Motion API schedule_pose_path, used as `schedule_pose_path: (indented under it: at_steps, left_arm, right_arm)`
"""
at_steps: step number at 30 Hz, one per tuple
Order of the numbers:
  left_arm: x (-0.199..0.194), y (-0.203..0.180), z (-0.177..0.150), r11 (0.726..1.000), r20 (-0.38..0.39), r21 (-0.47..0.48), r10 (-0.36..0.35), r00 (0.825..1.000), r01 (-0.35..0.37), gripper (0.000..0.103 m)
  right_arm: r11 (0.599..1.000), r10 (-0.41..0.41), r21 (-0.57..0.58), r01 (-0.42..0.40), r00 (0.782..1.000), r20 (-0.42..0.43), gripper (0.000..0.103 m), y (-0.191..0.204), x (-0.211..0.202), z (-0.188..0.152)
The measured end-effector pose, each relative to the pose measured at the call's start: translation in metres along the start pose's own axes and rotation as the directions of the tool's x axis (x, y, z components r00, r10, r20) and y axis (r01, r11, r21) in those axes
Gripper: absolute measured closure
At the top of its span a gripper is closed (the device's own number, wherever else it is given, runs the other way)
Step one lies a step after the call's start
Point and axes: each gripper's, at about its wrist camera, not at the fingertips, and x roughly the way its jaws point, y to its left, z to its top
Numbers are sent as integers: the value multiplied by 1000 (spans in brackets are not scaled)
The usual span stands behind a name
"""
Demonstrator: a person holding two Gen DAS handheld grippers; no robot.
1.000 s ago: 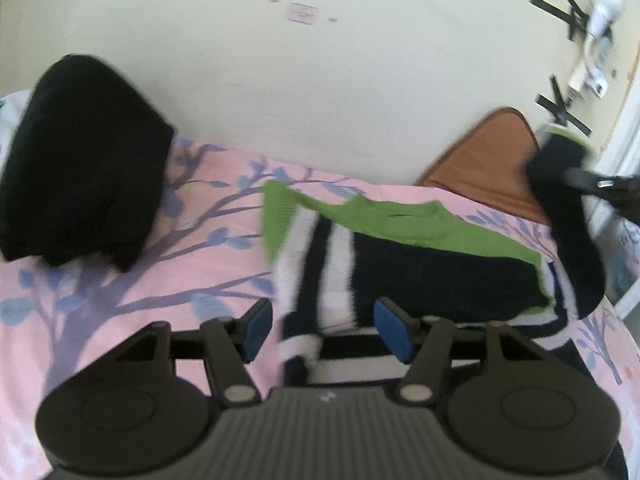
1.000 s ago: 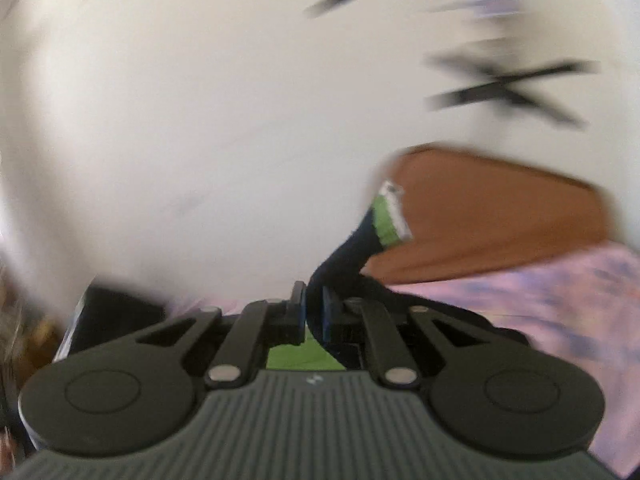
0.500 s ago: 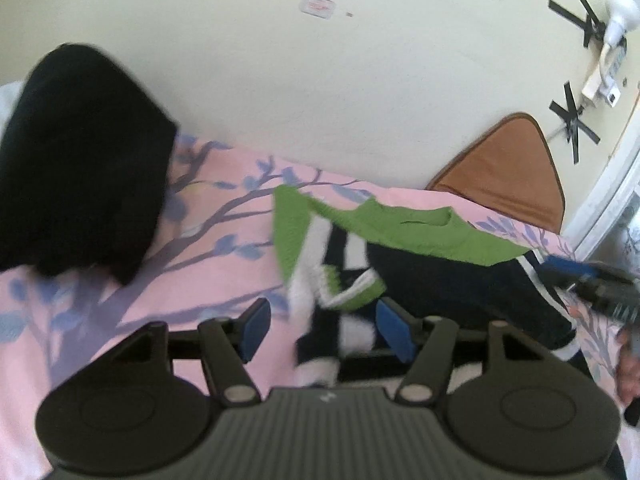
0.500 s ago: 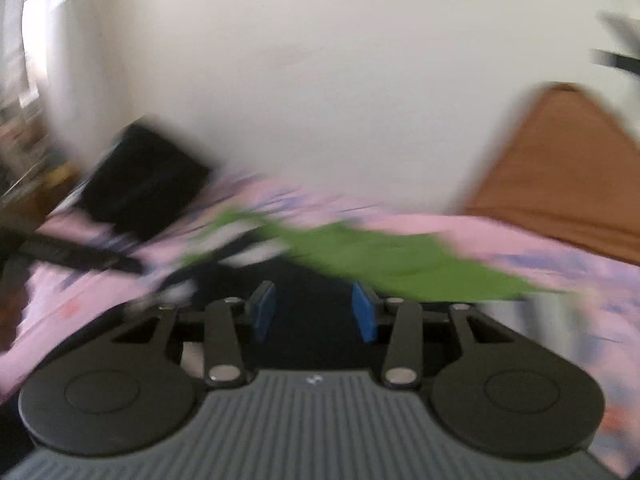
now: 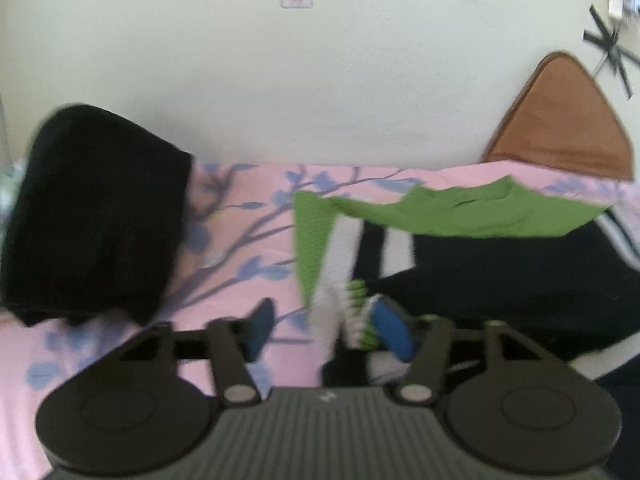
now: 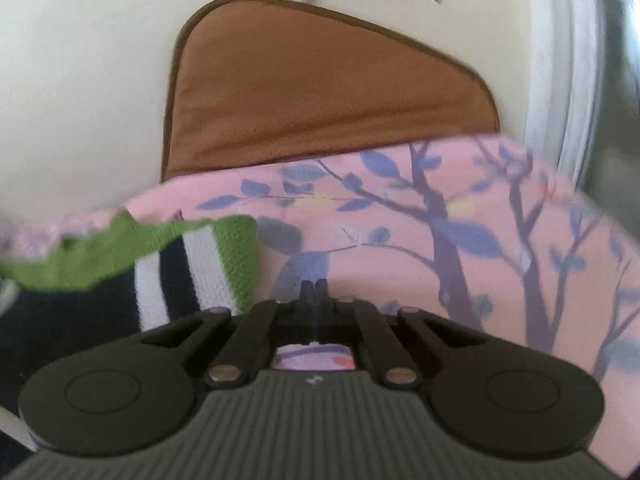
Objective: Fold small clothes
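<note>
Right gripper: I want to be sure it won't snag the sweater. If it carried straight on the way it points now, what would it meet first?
Probably the pink tree-printed bedsheet, just past the shut right gripper. The green, white and black striped knit sweater lies off to its left, outside that line.

We see each gripper (image 5: 324,330) (image 6: 314,288) as black linkage arms, round pivot discs, silver screws, a ribbed grey body; blue pads (image 5: 390,330) line the jaws.
</note>
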Motion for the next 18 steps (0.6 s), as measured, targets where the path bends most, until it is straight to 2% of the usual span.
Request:
schedule_pose_path:
  at_steps: [2,6,10,16,18]
  left_arm:
    - [-8,-1,-6,999,6,32,11,1000,-11,40]
    - [-25,4,-20,998,-29,40,53,998,-52,40]
    - [-48,14,-41,997,-79,62,46,996,-41,40]
    - [-92,19,-76,990,-107,136,39,994,-24,40]
    - [-107,22,-84,992,-122,130,16,992,0,40]
  right_arm:
    - [996,86,25,-85,996,-10,95,-1,-11,2]
    - [984,173,-48,-173,985,-12,90,19,-44,-3]
    - [954,290,-53,-295,954,-80,88,28,-81,-24]
    - [915,365,-100,-390,909,-201,86,40,-112,-76]
    - [910,367,-141,-389,916,-159,86,39,-126,-94]
